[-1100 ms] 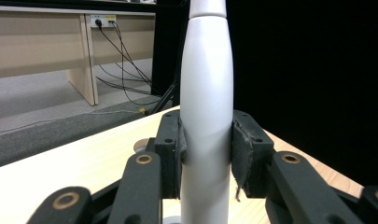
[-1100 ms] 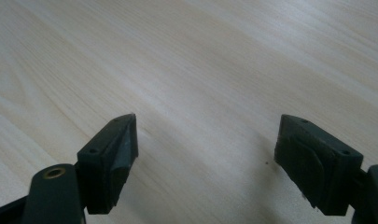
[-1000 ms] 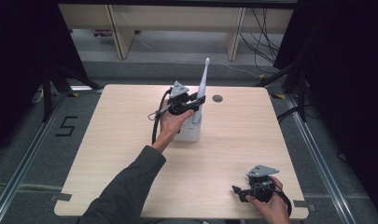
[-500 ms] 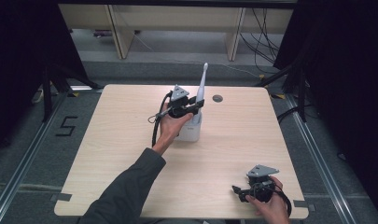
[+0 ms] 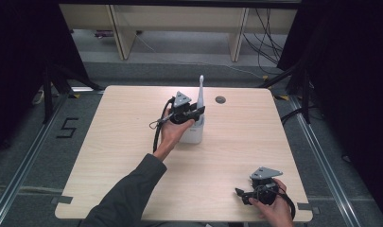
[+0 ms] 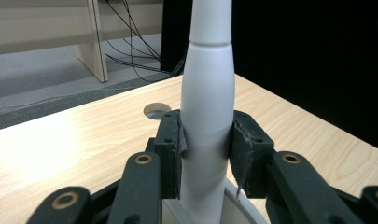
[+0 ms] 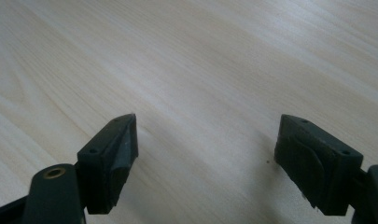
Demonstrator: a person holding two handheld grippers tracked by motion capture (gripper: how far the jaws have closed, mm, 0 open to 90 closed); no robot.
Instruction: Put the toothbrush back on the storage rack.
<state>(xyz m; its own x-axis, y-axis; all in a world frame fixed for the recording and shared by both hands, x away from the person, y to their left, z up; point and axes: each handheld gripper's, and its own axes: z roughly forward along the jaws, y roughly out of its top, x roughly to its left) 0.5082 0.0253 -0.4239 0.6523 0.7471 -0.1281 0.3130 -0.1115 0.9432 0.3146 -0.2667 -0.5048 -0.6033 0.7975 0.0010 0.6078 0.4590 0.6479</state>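
Honestly not much going on here: the left gripper point(image 5: 196, 111), clamped on the tall white plastic toothbrush-shaped handle point(image 6: 208, 116) standing in its white holder point(image 5: 193, 134), has drifted just a touch toward the near edge of the table. That's the only difference I can spot.

Right gripper point(image 7: 205, 158) jaws spread wide apart, nothing between them, low over the bare light wooden tabletop point(image 7: 200, 60).
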